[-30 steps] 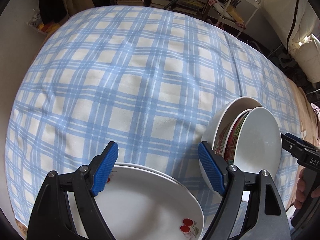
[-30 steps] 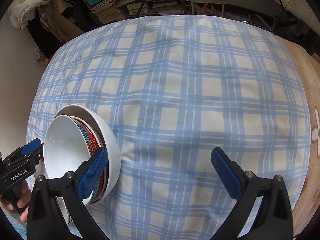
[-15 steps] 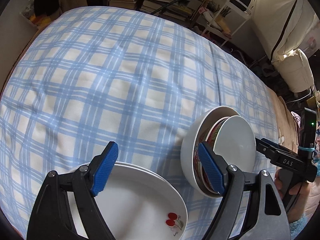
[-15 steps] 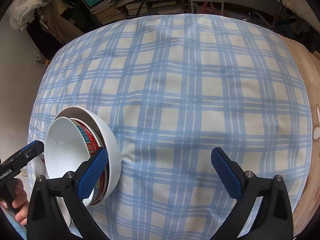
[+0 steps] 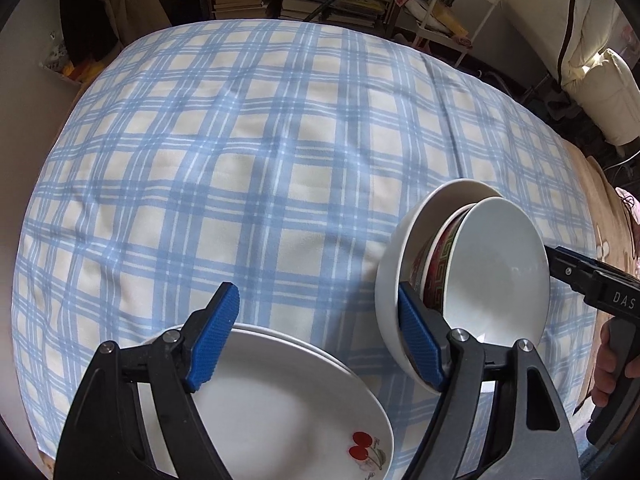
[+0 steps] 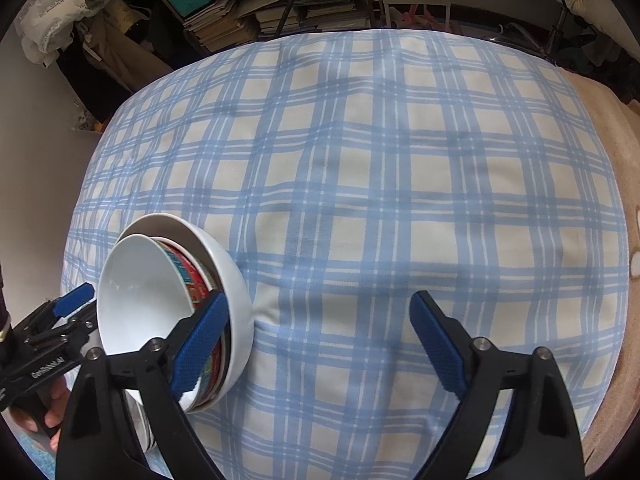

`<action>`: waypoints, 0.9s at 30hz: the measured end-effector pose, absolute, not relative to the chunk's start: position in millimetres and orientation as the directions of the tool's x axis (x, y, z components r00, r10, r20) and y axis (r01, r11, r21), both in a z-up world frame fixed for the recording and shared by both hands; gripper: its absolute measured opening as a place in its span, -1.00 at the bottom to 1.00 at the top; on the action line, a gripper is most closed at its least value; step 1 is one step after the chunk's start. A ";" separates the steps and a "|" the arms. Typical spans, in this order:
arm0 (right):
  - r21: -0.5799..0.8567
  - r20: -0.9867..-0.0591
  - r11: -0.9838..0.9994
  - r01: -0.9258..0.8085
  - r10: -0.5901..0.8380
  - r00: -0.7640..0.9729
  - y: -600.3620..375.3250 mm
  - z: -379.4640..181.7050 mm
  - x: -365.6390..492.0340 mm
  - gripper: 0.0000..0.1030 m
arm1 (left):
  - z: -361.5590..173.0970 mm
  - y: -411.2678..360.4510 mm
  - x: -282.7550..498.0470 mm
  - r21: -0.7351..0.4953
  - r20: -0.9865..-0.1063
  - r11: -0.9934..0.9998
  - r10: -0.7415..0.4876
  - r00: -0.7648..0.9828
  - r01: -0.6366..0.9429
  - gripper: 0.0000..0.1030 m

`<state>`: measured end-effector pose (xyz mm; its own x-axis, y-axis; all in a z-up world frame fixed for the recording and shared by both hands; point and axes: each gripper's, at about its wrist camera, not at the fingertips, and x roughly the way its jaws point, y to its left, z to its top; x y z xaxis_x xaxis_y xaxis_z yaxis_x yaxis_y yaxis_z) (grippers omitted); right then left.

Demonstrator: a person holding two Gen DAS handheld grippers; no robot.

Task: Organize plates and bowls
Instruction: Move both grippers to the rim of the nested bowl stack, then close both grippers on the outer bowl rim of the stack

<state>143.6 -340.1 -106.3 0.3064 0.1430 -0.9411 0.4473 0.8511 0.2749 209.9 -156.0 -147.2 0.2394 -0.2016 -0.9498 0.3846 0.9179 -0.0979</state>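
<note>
A nest of three bowls sits on the blue-and-white checked cloth, near its front edge. The outermost is a plain white bowl, the largest of the three. Inside it sits a bowl with a red, green and gold geometric band round its outer wall. The innermost is another plain white bowl, glossy and empty. The whole nest looks tipped, its openings facing sideways in both views.

Just beside the bowls, to their left in the left wrist view, lies a stack of white plates. The top plate is flat and empty, with a pair of red cherries printed near its rim. The rim of a second plate shows beneath it.
</note>
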 end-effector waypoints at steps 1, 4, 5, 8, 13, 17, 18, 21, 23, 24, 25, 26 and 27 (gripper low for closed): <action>0.281 -0.939 0.852 0.442 0.149 0.311 -338.5 -105.1 143.9 0.57 | -146.2 -156.7 209.5 -0.093 -0.949 0.918 -0.199 0.244 0.385 0.50; 0.306 -0.930 0.853 0.423 0.172 0.326 -334.6 -102.0 145.3 0.22 | -143.9 -158.7 207.3 -0.070 -0.948 0.918 -0.183 0.261 0.390 0.50; 0.317 -0.926 0.852 0.416 0.183 0.331 -333.1 -100.9 145.7 0.14 | -142.9 -159.8 206.3 -0.062 -0.947 0.917 -0.179 0.267 0.394 0.50; 0.331 -0.920 0.858 0.392 0.202 0.335 -327.1 -97.9 147.1 -0.25 | -140.2 -163.6 203.1 -0.036 -0.946 0.912 -0.163 0.281 0.408 0.50; 0.327 -0.921 0.872 0.364 0.209 0.329 -319.2 -94.7 148.9 -0.60 | -138.6 -167.4 200.0 -0.014 -0.944 0.907 -0.150 0.293 0.420 0.39; 0.310 -0.924 0.880 0.361 0.189 0.334 -312.0 -92.5 150.6 -0.72 | -139.3 -170.2 199.1 -0.053 -0.944 0.900 -0.186 0.271 0.433 0.05; 0.306 -0.924 0.882 0.357 0.185 0.335 -309.9 -92.0 151.3 -0.81 | -139.9 -171.1 199.0 -0.065 -0.944 0.898 -0.197 0.264 0.436 -0.08; 0.309 -0.921 0.882 0.356 0.184 0.343 -305.5 -91.3 152.9 -0.92 | -141.9 -173.4 199.1 -0.093 -0.944 0.897 -0.218 0.249 0.432 -0.34; 0.317 -0.919 0.878 0.360 0.190 0.346 -306.1 -92.0 153.2 -0.91 | -144.2 -174.2 199.9 -0.117 -0.943 0.898 -0.234 0.235 0.424 -0.41; 0.324 -0.917 0.874 0.363 0.196 0.348 -307.3 -92.7 152.7 -0.91 | -145.2 -173.6 200.7 -0.127 -0.943 0.901 -0.239 0.232 0.415 -0.42; 0.334 -0.914 0.868 0.367 0.203 0.351 -308.9 -93.0 152.3 -0.91 | -146.2 -173.1 201.6 -0.133 -0.943 0.903 -0.242 0.230 0.408 -0.42; 0.343 -0.912 0.863 0.371 0.211 0.352 -310.7 -93.8 152.1 -0.91 | -146.7 -172.6 202.4 -0.137 -0.943 0.905 -0.244 0.228 0.403 -0.42; 0.350 -0.910 0.858 0.376 0.216 0.355 -311.7 -94.5 151.9 -0.91 | -147.0 -172.3 203.0 -0.140 -0.943 0.907 -0.244 0.227 0.397 -0.42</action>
